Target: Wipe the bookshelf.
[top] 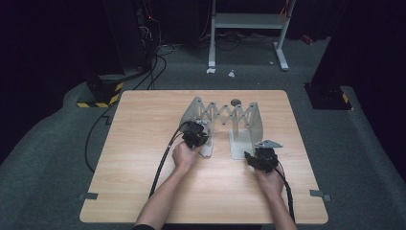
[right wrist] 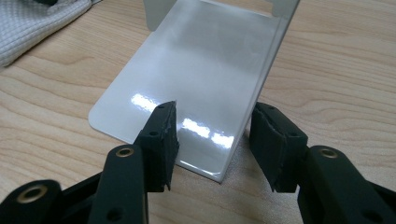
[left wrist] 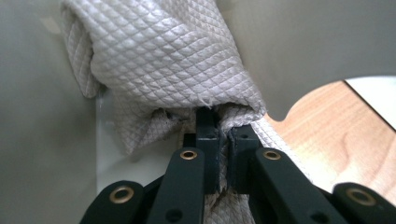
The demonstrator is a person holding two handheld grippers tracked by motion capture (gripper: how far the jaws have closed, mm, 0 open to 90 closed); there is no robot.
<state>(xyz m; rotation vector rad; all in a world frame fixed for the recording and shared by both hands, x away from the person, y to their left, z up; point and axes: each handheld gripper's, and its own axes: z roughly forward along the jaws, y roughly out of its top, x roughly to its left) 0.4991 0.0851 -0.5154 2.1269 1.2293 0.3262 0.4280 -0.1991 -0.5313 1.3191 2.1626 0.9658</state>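
Observation:
A grey metal rack (top: 225,115) with two upright end plates joined by a scissor lattice stands at the middle of the wooden table (top: 139,143). My left gripper (top: 195,136) is at the rack's left end plate. In the left gripper view this gripper (left wrist: 224,126) is shut on a bunched white quilted cloth (left wrist: 163,56) that hangs against the pale plate. My right gripper (top: 250,156) is at the near edge of the right end's glossy base plate (right wrist: 196,70). Its jaws (right wrist: 212,140) are open and straddle the plate's near corner, with a gap at each pad.
A fold of the white cloth (right wrist: 32,23) lies on the table to the left of the right base plate. A small dark round object (top: 235,101) sits behind the rack. On the grey floor beyond are a metal stand (top: 246,21), cables (top: 158,67) and a yellow-black striped base (top: 100,96).

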